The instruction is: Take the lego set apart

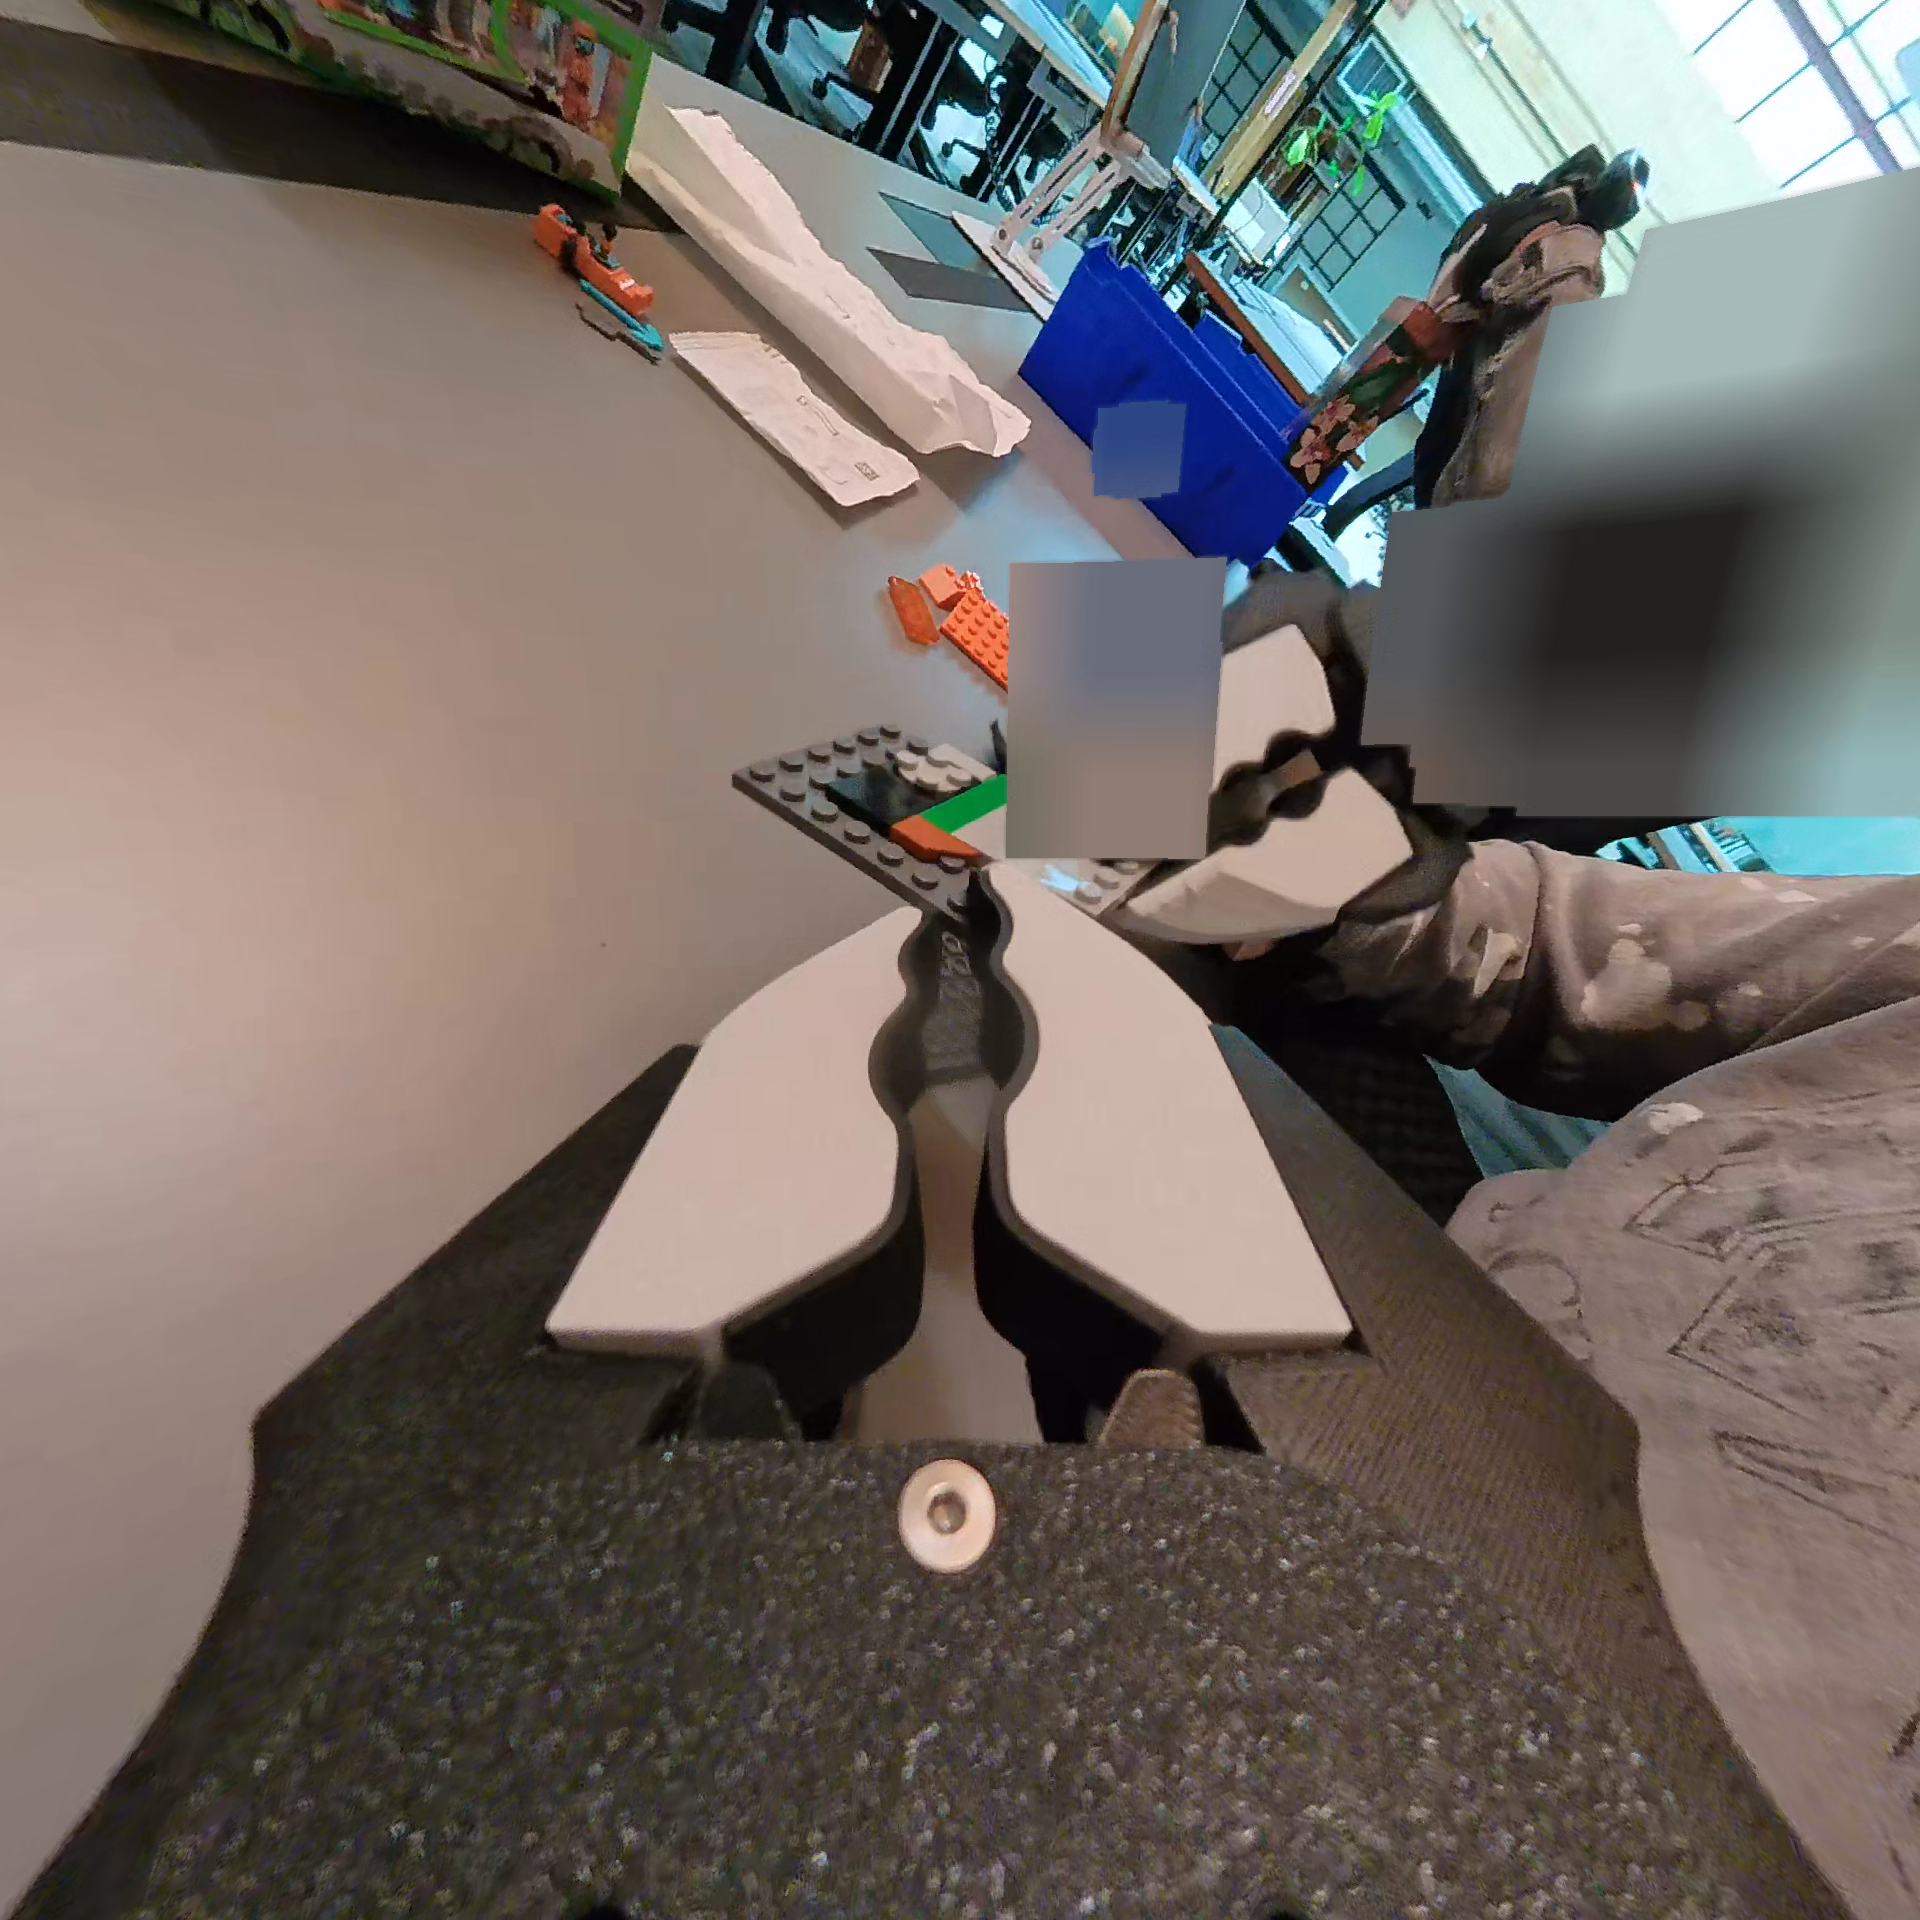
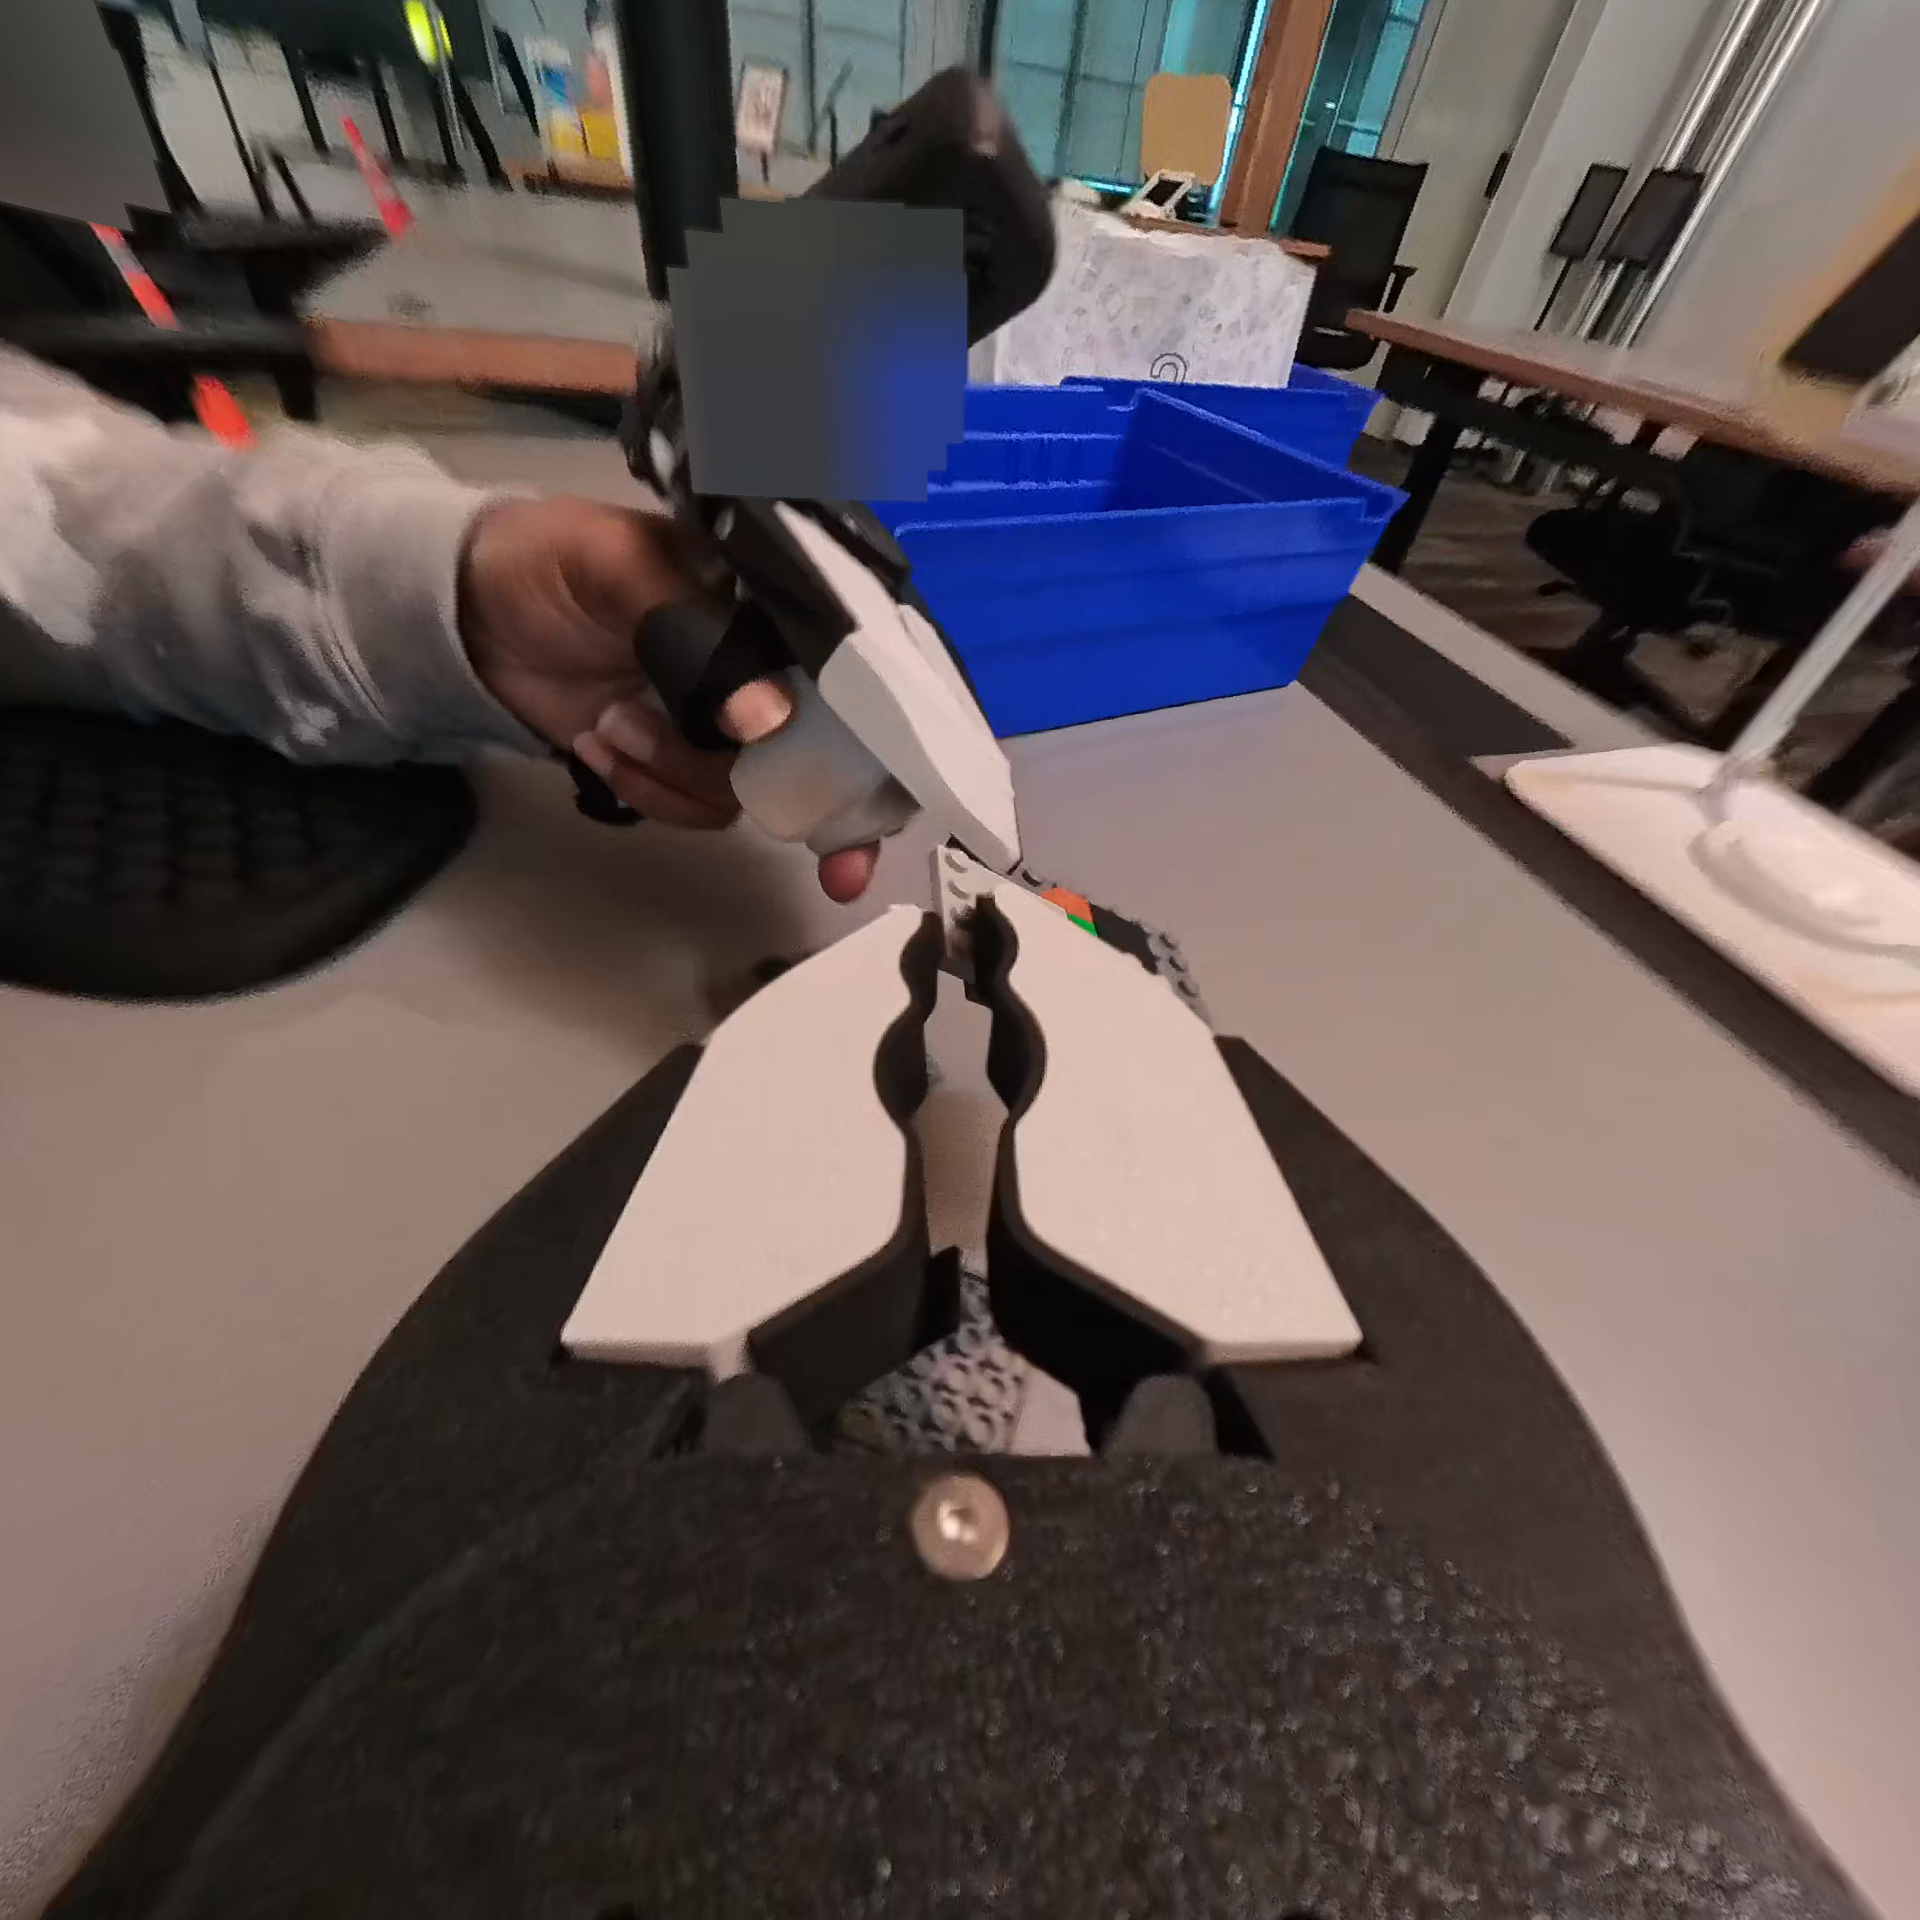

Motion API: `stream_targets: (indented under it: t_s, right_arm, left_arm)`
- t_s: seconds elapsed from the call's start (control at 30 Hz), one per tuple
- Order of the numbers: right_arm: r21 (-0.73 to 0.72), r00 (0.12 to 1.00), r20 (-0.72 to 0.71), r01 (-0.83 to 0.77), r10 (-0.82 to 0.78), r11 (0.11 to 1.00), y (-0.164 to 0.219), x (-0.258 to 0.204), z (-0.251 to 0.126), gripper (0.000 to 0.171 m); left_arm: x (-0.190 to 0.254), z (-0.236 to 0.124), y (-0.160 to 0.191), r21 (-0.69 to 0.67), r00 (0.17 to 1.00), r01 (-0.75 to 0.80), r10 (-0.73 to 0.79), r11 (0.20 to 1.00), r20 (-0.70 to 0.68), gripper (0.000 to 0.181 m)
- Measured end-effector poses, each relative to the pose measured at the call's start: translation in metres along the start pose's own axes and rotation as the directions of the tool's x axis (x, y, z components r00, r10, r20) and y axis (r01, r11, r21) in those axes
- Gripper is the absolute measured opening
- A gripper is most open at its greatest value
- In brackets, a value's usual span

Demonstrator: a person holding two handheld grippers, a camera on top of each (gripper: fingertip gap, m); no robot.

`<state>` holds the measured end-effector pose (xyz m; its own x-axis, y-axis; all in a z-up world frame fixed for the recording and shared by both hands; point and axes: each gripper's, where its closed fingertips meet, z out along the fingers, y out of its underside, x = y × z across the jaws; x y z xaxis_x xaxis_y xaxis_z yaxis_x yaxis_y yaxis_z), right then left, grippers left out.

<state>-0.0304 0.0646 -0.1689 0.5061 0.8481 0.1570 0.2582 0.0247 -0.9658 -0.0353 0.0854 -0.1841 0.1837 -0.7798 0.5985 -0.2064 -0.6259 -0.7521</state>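
A dark grey studded plate (image 1: 821, 779) carries a black tile (image 1: 878, 798), a green piece (image 1: 971, 805) and an orange piece (image 1: 925, 834); it is held tilted above the grey table (image 1: 364, 727). My left gripper (image 1: 971, 904) is shut on its near edge. A light grey plate (image 1: 1086, 883) adjoins the dark plate. My right gripper (image 2: 961, 920) is shut on this light grey plate (image 2: 956, 883). The right gripper also shows in the left wrist view (image 1: 1138, 904). The left gripper shows in the right wrist view (image 2: 1003, 852), held by a hand. The dark plate (image 2: 1158, 956) peeks out behind my right finger.
Loose orange plates (image 1: 961, 613) lie beyond the model. Blue bins (image 2: 1132, 582) stand at the table's far edge. Paper sheets (image 1: 810, 312), a small orange and teal build (image 1: 597, 260) and a green box (image 1: 468, 73) lie farther off. A white stand base (image 2: 1766, 894) is at right. Only a small space, under 4 cm, lies between the two pairs of fingers. The white stand base (image 2: 1766, 894) is about equally far from each gripper, around 40 cm.
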Motion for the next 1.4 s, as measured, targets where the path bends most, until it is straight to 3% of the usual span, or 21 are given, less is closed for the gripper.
stream_targets:
  t_s: [0.17,0.23,0.37,0.4,0.5,0.57,0.67,0.77,0.83,0.97,1.27,1.4]
  right_arm:
    - [-0.11,0.937,-0.096,0.325,-0.335,0.94,0.004,-0.002,0.005,0.009]
    - [-0.191,0.871,-0.14,0.443,-0.471,0.876,0.009,0.001,0.008,0.018]
    - [-0.286,0.672,-0.195,0.658,-0.715,0.696,0.006,0.001,0.011,0.008]
    - [-0.279,0.662,-0.2,0.668,-0.722,0.69,0.005,-0.001,0.01,0.007]
    - [-0.179,0.812,-0.193,0.523,-0.551,0.834,-0.005,0.003,0.005,0.005]
    - [-0.104,0.929,-0.137,0.333,-0.345,0.937,-0.006,0.009,0.0,0.005]
    - [-0.057,0.999,0.028,0.04,-0.039,0.998,-0.005,0.008,-0.003,0.005]
    - [-0.09,0.965,0.211,-0.14,0.156,0.986,-0.005,-0.005,-0.002,0.005]
    - [-0.115,0.943,0.26,-0.184,0.208,0.976,-0.004,-0.009,-0.002,0.005]
    - [-0.177,0.912,0.308,-0.226,0.272,0.958,0.003,-0.013,-0.005,0.007]
    - [-0.285,0.926,0.363,0.003,0.105,0.959,0.014,-0.027,-0.007,0.006]
    - [-0.281,0.901,0.362,-0.14,0.24,0.949,0.011,-0.02,-0.005,0.006]
  left_arm:
    - [-0.002,-0.003,-0.001,0.015,0.99,0.136,-0.135,0.991,-0.048,0.007]
    - [0.0,-0.005,-0.004,0.027,0.98,0.189,-0.187,0.982,-0.072,0.007]
    - [-0.002,-0.006,-0.006,0.042,0.971,0.232,-0.228,0.972,-0.072,0.007]
    - [-0.001,-0.007,-0.006,0.04,0.969,0.237,-0.233,0.971,-0.082,0.007]
    - [0.002,-0.012,-0.015,0.097,0.988,0.142,-0.135,0.985,-0.075,0.019]
    - [0.001,-0.021,-0.02,0.097,0.992,-0.125,0.123,0.987,0.029,0.019]
    - [0.007,-0.02,-0.009,-0.036,0.866,-0.483,0.484,0.875,0.127,0.027]
    - [0.017,-0.007,0.007,-0.141,0.709,-0.679,0.693,0.721,0.132,0.027]
    - [0.017,-0.003,0.013,-0.191,0.637,-0.733,0.758,0.652,0.141,0.011]
    - [0.018,-0.001,0.023,-0.241,0.577,-0.775,0.81,0.584,0.109,0.007]
    - [0.022,0.004,0.042,-0.329,0.457,-0.836,0.889,0.439,0.026,0.006]
    - [0.02,0.003,0.036,-0.357,0.372,-0.857,0.925,0.372,0.072,0.007]
